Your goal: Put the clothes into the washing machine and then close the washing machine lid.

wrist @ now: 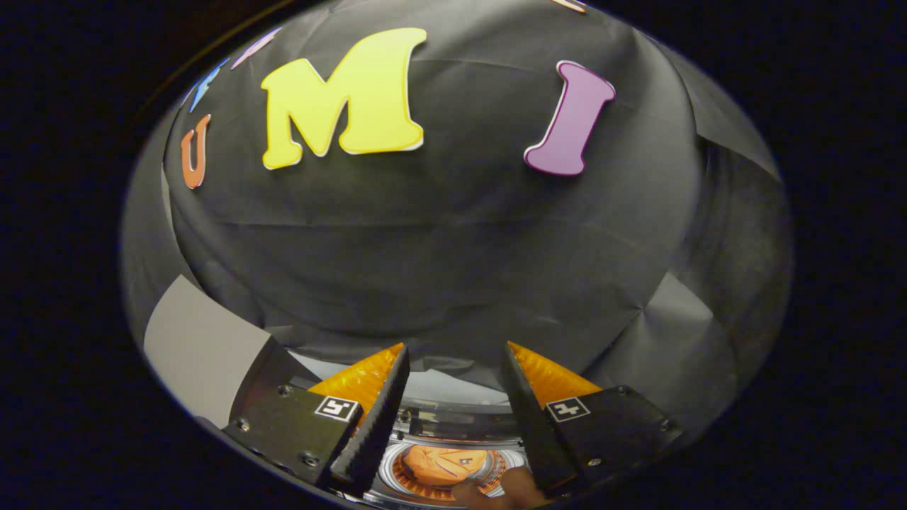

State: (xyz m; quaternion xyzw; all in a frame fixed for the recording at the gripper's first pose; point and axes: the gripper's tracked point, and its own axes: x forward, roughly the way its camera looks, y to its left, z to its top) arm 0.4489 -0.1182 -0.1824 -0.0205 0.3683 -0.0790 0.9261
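Gripper view: gripper (453, 347) pitched up toward the booth's black cloth wall (439, 255). Fingers stand well apart, gap between them bare, nothing held. Below and between the finger bases sits the washing machine (453, 425), its round opening ringed in pale metal. Inside the drum lies an orange garment (445, 464) (bunched, detail unclear). At the near rim, part of a hand (499, 496) shows, just beside the right finger's base. A pale grey panel (202, 354) stands off to the left.
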